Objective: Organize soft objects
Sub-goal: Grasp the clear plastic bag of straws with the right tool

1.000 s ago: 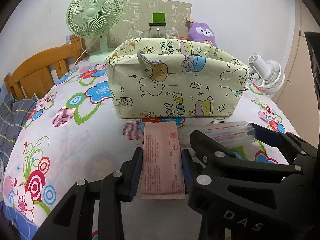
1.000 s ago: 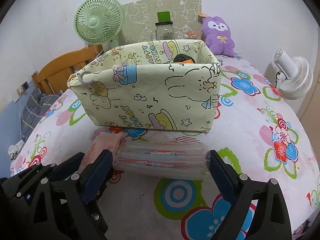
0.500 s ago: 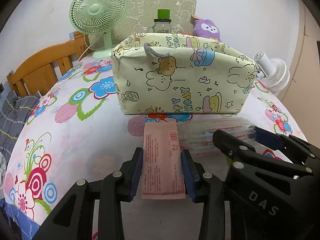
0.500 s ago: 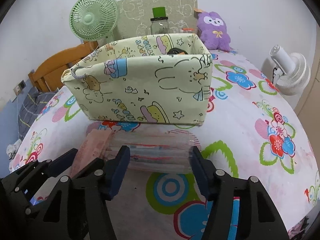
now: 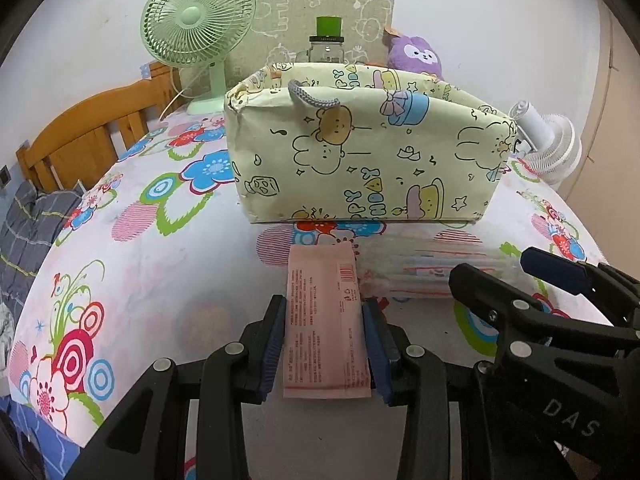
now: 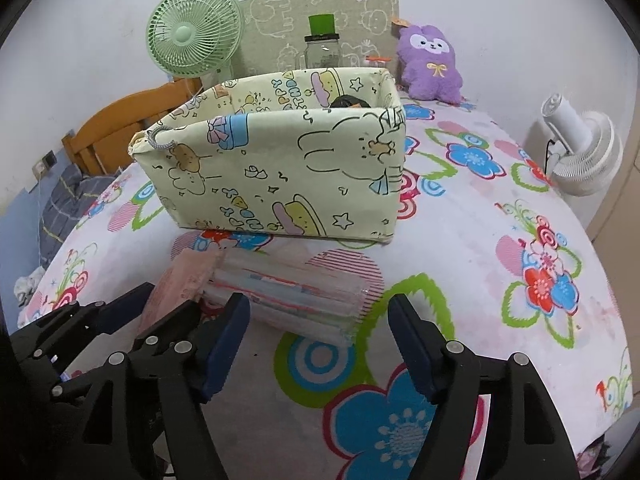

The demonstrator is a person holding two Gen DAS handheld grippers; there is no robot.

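My left gripper (image 5: 324,304) is shut on a flat pink packet (image 5: 324,320), held just above the flowered sheet (image 5: 160,280) in front of a pale yellow cartoon-print fabric box (image 5: 360,160). To its right lies a clear pack of stacked soft sachets (image 5: 420,268). In the right wrist view that pack (image 6: 288,292) sits just ahead of my right gripper (image 6: 318,304), whose jaws are opening. Only the pack's near edge reaches between the jaws; the left pad (image 6: 232,320) is close to it and the right pad stands apart. The box (image 6: 280,172) holds a dark item (image 6: 348,102).
Behind the box stand a green fan (image 6: 192,36), a glass jar with a green lid (image 6: 322,44) and a purple plush (image 6: 432,64). A white fan (image 6: 580,148) is at the right edge. A wooden headboard (image 5: 80,132) and grey cloth (image 5: 28,224) are at the left.
The right jaws narrowed around the clear pack, then widened again, and the pack now lies mostly ahead of them. The left gripper kept hold of the pink packet and stayed put.
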